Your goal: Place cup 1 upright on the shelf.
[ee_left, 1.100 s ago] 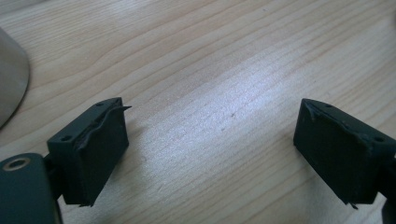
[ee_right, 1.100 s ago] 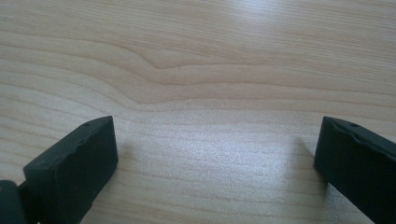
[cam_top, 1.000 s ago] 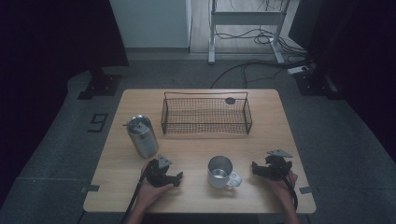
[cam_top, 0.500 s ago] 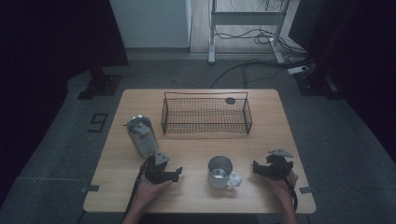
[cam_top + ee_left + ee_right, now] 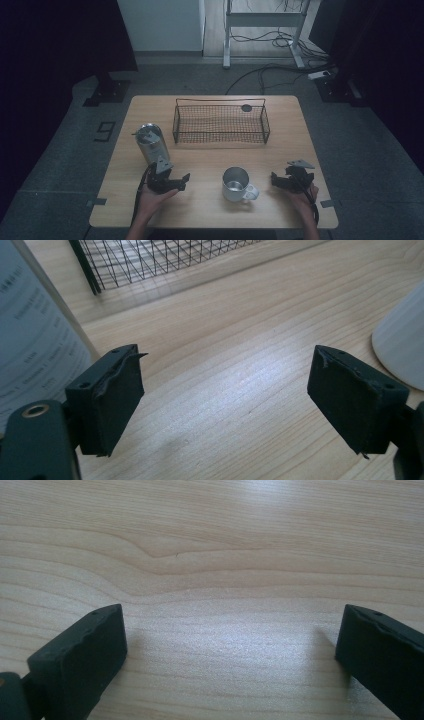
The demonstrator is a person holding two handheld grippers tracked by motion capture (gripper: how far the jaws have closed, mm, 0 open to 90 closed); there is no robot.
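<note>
A steel canister (image 5: 151, 142) stands at the table's left, and its printed wall fills the left edge of the left gripper view (image 5: 30, 340). A metal mug (image 5: 236, 183) with a white handle sits near the front middle; its pale side shows at the right edge of the left gripper view (image 5: 402, 340). My left gripper (image 5: 179, 181) rests just in front of the canister, open, with bare wood between its jaws (image 5: 225, 385). My right gripper (image 5: 276, 181) lies to the right of the mug, open over bare wood (image 5: 230, 645).
A black wire basket (image 5: 220, 122) stands across the middle back of the wooden table (image 5: 210, 160), and its corner shows in the left gripper view (image 5: 150, 260). A small dark disc (image 5: 246, 107) lies at the basket's far side. Cables and a desk frame are on the floor beyond.
My left gripper has edged slightly forward toward the canister. The right gripper, the mug and the basket have stayed put.
</note>
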